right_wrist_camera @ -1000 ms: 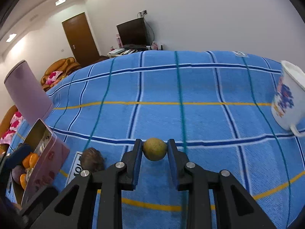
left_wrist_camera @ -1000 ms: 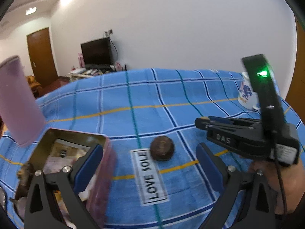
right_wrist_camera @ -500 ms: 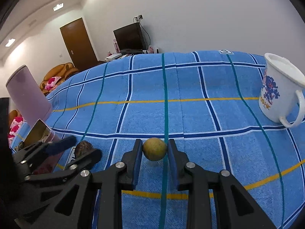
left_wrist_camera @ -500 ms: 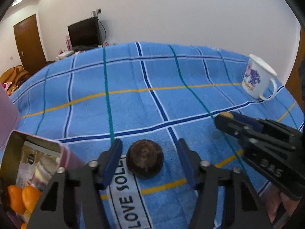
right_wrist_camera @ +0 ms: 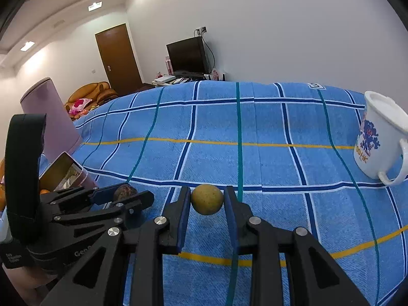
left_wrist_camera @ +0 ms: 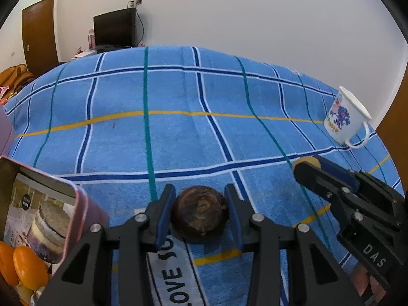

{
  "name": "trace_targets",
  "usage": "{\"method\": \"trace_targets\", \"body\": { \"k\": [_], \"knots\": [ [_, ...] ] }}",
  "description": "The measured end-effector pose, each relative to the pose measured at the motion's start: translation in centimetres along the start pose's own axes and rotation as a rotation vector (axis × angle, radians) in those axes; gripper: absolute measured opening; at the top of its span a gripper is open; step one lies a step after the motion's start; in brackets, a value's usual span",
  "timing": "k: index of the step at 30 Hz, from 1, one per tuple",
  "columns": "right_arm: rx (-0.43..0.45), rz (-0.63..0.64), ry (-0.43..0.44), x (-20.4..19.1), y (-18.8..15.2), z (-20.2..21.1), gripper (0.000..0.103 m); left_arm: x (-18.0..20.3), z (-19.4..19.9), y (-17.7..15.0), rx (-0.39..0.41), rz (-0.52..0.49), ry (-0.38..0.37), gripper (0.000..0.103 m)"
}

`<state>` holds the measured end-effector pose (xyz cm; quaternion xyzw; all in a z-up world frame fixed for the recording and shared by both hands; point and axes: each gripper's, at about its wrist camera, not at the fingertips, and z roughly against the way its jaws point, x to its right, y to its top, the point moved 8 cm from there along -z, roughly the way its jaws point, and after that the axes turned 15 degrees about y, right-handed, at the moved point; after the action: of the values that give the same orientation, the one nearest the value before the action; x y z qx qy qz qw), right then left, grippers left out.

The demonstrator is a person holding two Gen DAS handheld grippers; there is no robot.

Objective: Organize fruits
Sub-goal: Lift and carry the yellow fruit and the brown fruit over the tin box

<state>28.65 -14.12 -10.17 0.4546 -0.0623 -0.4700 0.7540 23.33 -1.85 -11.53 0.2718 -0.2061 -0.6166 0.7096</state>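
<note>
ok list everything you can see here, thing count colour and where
dark fruit: 1, brown, on the blanket between the left gripper's pads
round fruit: 1, yellow-green, between the right gripper's pads
tin box: 1, pink, open, at the blanket's left edge
oranges: at least 2, orange, inside the tin box
mug: 1, white with a blue print, far right on the blanket
blanket: 1, blue plaid, covers the surface
cylinder: 1, pale purple, behind the tin box
television: 1, black, by the back wall
door: 1, brown, back left
left gripper: black, jaws just closing around the dark fruit
right gripper: black, shut on the round fruit
</note>
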Motion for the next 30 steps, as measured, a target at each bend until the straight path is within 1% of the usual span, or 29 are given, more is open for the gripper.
{"method": "trace_targets", "body": {
  "k": [11,30],
  "knots": [
    [0.039,0.030,0.024,-0.8,0.2,0.9,0.028,-0.5,2.0,0.5,0.108,-0.008,0.030,0.041],
    [0.112,0.078,0.040,-1.8,0.4,2.3,0.028,-0.9,4.2,0.7,0.225,-0.006,0.077,0.041]
  ]
}}
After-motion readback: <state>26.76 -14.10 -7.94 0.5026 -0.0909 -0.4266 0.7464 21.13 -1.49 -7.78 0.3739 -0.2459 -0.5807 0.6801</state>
